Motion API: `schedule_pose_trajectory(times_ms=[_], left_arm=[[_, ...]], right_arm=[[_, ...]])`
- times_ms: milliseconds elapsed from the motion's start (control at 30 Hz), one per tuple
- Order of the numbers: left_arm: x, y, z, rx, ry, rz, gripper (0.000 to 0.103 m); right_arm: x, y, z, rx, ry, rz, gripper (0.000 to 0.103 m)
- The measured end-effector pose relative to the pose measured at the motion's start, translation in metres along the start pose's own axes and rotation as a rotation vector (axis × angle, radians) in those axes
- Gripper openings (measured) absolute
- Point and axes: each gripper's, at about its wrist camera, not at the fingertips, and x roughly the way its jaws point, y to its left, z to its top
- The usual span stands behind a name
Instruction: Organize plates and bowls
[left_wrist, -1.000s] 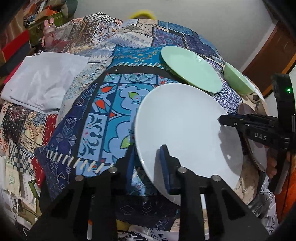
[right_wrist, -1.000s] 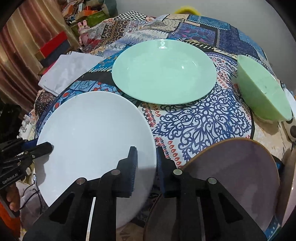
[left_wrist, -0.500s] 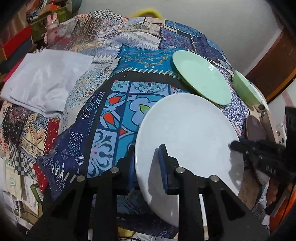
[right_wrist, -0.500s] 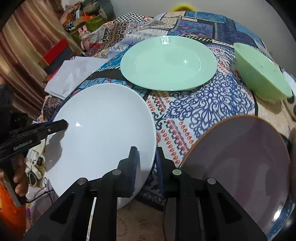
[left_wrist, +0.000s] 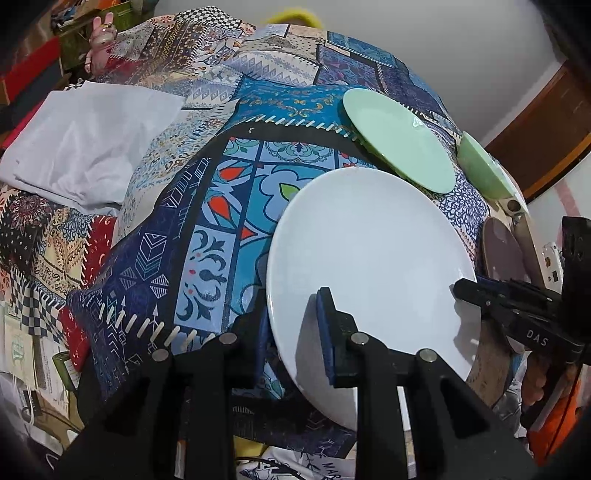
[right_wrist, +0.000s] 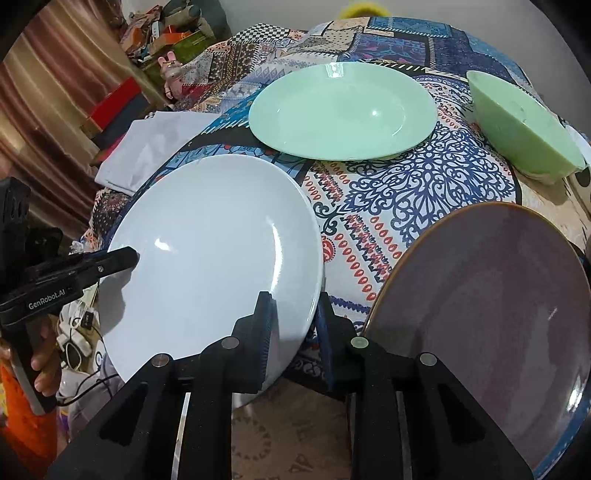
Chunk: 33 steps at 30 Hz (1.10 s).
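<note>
Downward-tilted, both grippers' fingers (left_wrist: 334, 332) astride white plate (left_wrist: 369, 258) rim, right just loosening

Patchwork-covered bed (left_wrist: 221, 229) – green plate (right_wrist: 341, 110), green bowl (right_wrist: 524, 125), white cloth (left_wrist: 88, 140)

Each wrist camera looks steeply down along its fingers, close over the white plate (left_wrist: 369, 266) from opposite rims. Both views share that plate and the green plate (right_wrist: 341, 110) beyond.
</note>
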Motion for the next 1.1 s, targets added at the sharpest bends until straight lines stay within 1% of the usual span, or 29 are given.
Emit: schedule_pose_trajectory(times_ms=[233,333,700,1100], left_arm=[[-0.002,-0.008,0.0,0.031,-0.006,0.042,0.026],[-0.004,-0.009,-0.001,0.035,-0.01,0.048,0.026],[-0.013,-0.017,-0.002,0.039,-0.042,0.035,0.026],[-0.034,-0.047,0.006,0.087,-0.103,0.025,0.026]], right_arm=[[-0.001,-0.002,0.0,0.026,-0.006,-0.007,0.021],[-0.003,0.0,-0.001,0.021,-0.018,-0.014,0.02],[-0.022,-0.005,-0.002,0.025,-0.093,-0.019,0.02],[-0.056,-0.019,-0.006,0.048,-0.175,-0.033,0.02]])
